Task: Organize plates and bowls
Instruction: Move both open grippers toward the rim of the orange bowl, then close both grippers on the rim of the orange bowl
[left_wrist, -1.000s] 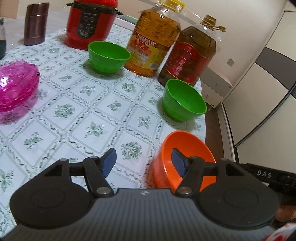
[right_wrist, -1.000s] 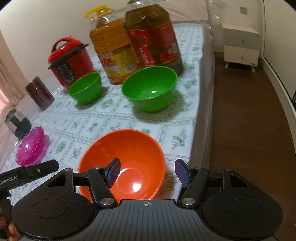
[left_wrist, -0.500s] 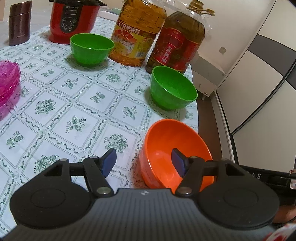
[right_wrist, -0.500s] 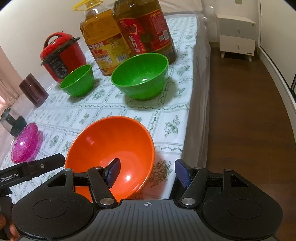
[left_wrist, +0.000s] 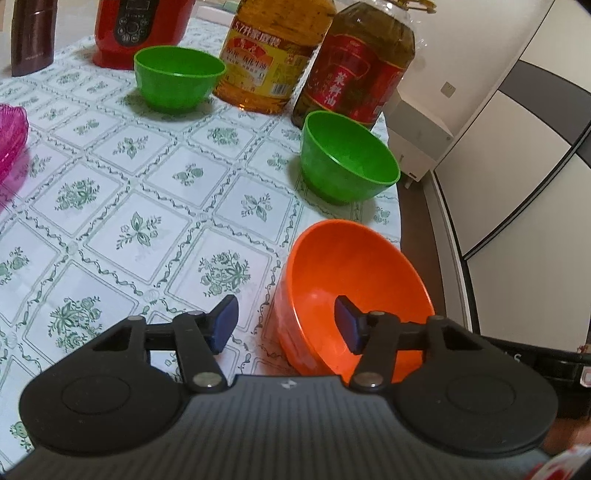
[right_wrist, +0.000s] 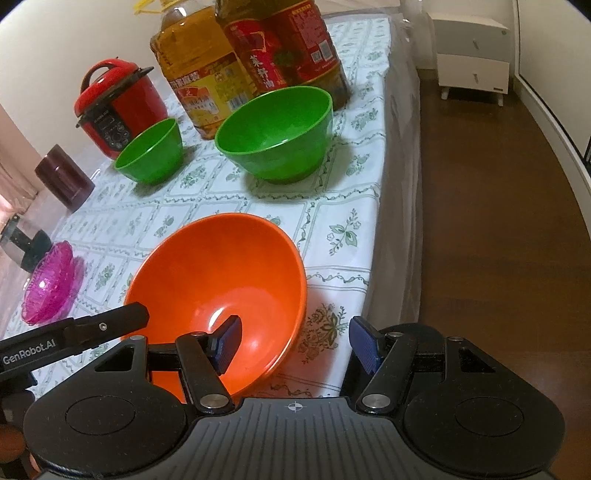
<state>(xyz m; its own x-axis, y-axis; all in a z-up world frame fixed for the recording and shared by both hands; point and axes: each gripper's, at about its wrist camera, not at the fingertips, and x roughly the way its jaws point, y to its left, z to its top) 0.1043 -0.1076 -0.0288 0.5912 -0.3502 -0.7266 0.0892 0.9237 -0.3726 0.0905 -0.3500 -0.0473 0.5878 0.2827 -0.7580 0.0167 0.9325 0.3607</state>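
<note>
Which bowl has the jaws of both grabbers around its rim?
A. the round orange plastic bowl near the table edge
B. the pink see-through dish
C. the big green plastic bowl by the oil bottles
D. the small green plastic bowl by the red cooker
A: in both wrist views one blue pad sits inside the round orange plastic bowl and the other outside its wall, for the left gripper and the right gripper alike.

White lettering "GenRobot.AI" runs along the black arm of the left tongs (right_wrist: 74, 338); the big oil bottles' label print (right_wrist: 210, 92) stays too small to read.
</note>
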